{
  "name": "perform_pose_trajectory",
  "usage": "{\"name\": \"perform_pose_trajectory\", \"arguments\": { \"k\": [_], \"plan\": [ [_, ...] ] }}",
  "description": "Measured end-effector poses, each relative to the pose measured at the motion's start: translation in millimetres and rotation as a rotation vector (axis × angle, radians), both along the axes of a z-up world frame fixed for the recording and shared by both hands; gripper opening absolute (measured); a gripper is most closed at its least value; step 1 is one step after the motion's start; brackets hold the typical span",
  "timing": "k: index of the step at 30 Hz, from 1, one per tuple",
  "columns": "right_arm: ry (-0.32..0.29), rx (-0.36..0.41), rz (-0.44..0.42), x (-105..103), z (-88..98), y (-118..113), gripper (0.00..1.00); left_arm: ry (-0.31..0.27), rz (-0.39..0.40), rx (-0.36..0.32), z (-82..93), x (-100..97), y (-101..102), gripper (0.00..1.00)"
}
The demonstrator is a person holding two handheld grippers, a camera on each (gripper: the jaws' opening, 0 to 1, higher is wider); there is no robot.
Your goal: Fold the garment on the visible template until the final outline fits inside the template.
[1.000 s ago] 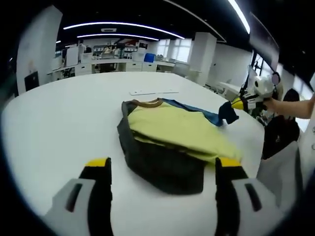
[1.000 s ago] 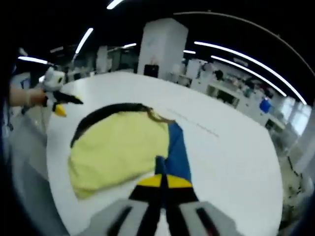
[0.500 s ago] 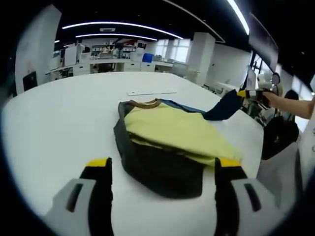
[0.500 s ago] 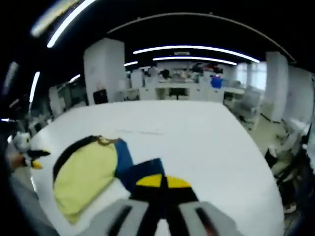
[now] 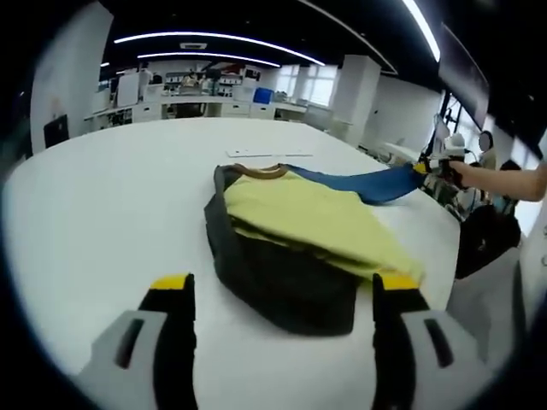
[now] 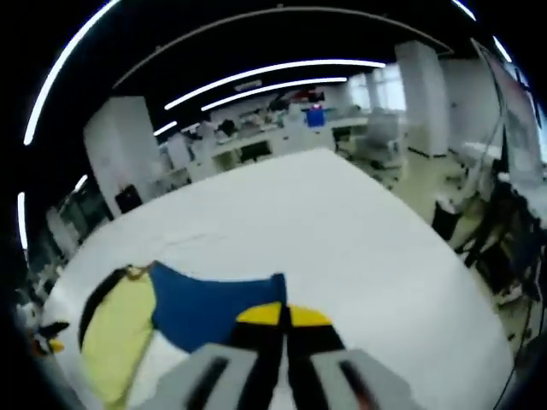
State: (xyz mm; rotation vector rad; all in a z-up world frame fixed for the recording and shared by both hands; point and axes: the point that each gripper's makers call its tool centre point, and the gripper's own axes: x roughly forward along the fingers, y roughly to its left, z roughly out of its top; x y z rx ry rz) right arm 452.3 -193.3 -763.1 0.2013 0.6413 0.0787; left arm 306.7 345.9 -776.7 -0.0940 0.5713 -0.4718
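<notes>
A garment with a yellow-green front (image 5: 303,218), a dark grey side (image 5: 273,278) and a brown collar (image 5: 261,172) lies bunched on the white table (image 5: 102,213). Its blue sleeve (image 5: 363,184) is stretched out to the right, held off the table at its end. My right gripper (image 5: 434,166) holds that end; in its own view my right gripper (image 6: 282,314) is shut on the blue sleeve (image 6: 214,306), with the yellow-green front (image 6: 115,342) to its left. My left gripper (image 5: 284,286) hangs open just short of the dark side, holding nothing, and my left gripper (image 6: 38,342) is small at the far left.
A thin pale strip (image 5: 265,154) lies on the table beyond the collar. A person's hand and forearm (image 5: 504,179) reach in from the right. Past the table's right edge stand a dark chair (image 5: 483,235) and office desks (image 5: 197,107). Bare table surface surrounds the garment.
The right gripper has drawn the blue sleeve out from the garment and stretched it to the right. The left gripper has stayed open in place.
</notes>
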Motion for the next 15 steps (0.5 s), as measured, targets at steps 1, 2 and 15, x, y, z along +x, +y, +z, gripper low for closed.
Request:
{"name": "perform_pose_trajectory", "arguments": {
  "k": [1,2,15],
  "plan": [
    [0.017,-0.012,-0.005,-0.4,-5.3,-1.7,0.00,0.000,0.002,0.001,0.3,-0.1,0.4,0.83],
    [0.033,-0.024,-0.011,-2.1,-11.5,-1.2,0.00,0.000,0.004,-0.001,0.7,-0.1,0.6,0.83],
    [0.133,-0.071,-0.033,0.2,-53.0,-13.1,0.00,0.009,0.030,-0.003,-2.8,-5.4,7.6,0.82]
  ]
}}
